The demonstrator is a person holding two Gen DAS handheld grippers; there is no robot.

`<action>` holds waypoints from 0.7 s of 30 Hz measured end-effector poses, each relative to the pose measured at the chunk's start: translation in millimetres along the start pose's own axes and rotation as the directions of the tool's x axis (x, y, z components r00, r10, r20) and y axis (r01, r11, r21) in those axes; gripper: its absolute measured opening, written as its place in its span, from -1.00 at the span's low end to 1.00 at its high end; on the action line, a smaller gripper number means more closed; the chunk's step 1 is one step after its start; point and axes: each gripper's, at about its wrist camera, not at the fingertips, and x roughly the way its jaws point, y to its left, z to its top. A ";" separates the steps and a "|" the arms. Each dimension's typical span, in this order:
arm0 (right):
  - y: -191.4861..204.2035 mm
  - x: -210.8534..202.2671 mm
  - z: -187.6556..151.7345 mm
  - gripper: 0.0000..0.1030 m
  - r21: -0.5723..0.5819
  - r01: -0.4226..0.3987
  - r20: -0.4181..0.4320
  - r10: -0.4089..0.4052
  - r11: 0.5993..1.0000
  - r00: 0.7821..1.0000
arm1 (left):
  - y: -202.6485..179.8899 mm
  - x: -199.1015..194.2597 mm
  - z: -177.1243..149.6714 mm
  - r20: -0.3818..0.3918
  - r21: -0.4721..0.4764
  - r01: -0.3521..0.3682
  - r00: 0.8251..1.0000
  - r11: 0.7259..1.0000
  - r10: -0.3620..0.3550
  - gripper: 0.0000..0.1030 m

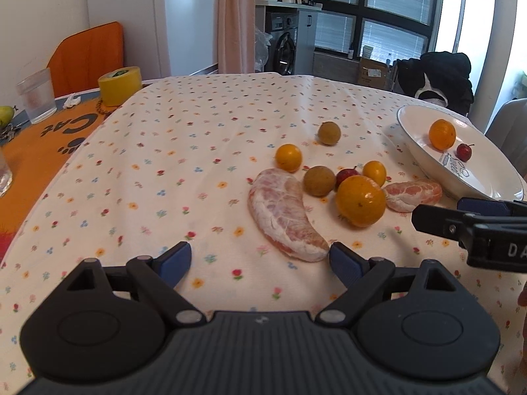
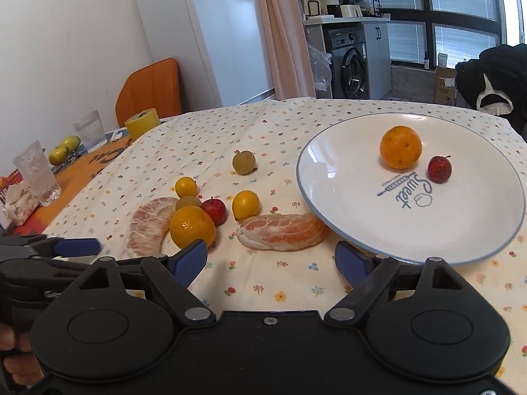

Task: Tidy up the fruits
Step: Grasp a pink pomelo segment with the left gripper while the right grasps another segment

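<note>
On the flowered cloth lie a long peeled pomelo wedge (image 1: 286, 218), a shorter pomelo wedge (image 2: 282, 232), a large orange (image 1: 360, 201), two small yellow citrus (image 1: 288, 157) (image 1: 374, 172), two brown-green round fruits (image 1: 329, 133) (image 1: 319, 180) and a small red fruit (image 1: 346, 175). The white plate (image 2: 355, 217) holds an orange (image 2: 400, 146) and a red fruit (image 2: 439, 169). My left gripper (image 1: 260, 261) is open just short of the long wedge. My right gripper (image 2: 271, 258) is open in front of the shorter wedge, nothing between its fingers.
At the table's left are a yellow tape roll (image 1: 120, 85), drinking glasses (image 1: 36, 95), green pears (image 2: 64, 149) and an orange mat (image 1: 39, 151). An orange chair (image 1: 89, 56) stands behind. A chair draped in black clothing (image 1: 444, 79) is at the far right.
</note>
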 end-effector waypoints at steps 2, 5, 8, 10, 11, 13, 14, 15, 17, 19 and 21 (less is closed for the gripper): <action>2.7 3.1 0.9 0.63 -0.007 0.013 0.002 -0.013 1.000 1.000 | 4.9 -2.5 -1.3 0.000 -0.009 -0.008 1.000 1.000 0.008 0.76; 7.8 6.0 0.3 0.62 -0.028 0.030 0.008 -0.030 0.999 1.000 | 11.2 -5.8 -2.6 0.005 -0.020 -0.014 1.000 1.000 0.014 0.76; 13.6 8.8 -0.3 0.62 -0.052 0.053 0.015 -0.052 0.997 0.999 | 15.8 -8.8 -3.1 0.010 -0.025 -0.020 1.000 0.999 0.020 0.76; 16.7 10.8 -0.3 0.60 -0.061 0.071 0.019 -0.070 0.996 0.997 | 18.7 -11.1 -3.4 0.015 -0.031 -0.026 1.000 0.999 0.027 0.75; 18.2 11.5 -0.3 0.54 -0.067 0.079 0.022 -0.078 0.995 0.997 | 20.3 -12.6 -3.5 0.019 -0.035 -0.031 0.999 0.999 0.032 0.75; 20.3 12.5 0.0 0.41 -0.073 0.098 0.030 -0.096 0.992 0.995 | 24.0 -15.2 -3.3 0.024 -0.043 -0.030 0.999 0.999 0.031 0.75; 20.8 12.8 0.1 0.34 -0.075 0.105 0.035 -0.103 0.992 0.994 | 25.4 -16.2 -3.2 0.026 -0.046 -0.027 0.999 0.999 0.029 0.75; 21.4 13.3 0.2 0.30 -0.077 0.113 0.039 -0.110 0.991 0.993 | 26.4 -17.0 -3.0 0.029 -0.048 -0.023 0.999 0.999 0.025 0.75; 22.4 15.1 0.7 0.19 -0.089 0.130 0.044 -0.127 0.988 0.991 | 27.9 -18.4 -2.2 0.035 -0.052 -0.013 0.999 0.999 0.015 0.75; 21.0 15.6 1.0 0.10 -0.096 0.143 0.050 -0.139 0.985 0.989 | 27.9 -19.3 -0.8 0.044 -0.055 -0.004 0.999 0.998 0.007 0.75; 18.5 14.8 2.0 0.04 -0.090 0.135 0.052 -0.131 0.987 0.990 | 26.5 -19.5 0.9 0.051 -0.056 0.005 0.999 0.998 -0.002 0.75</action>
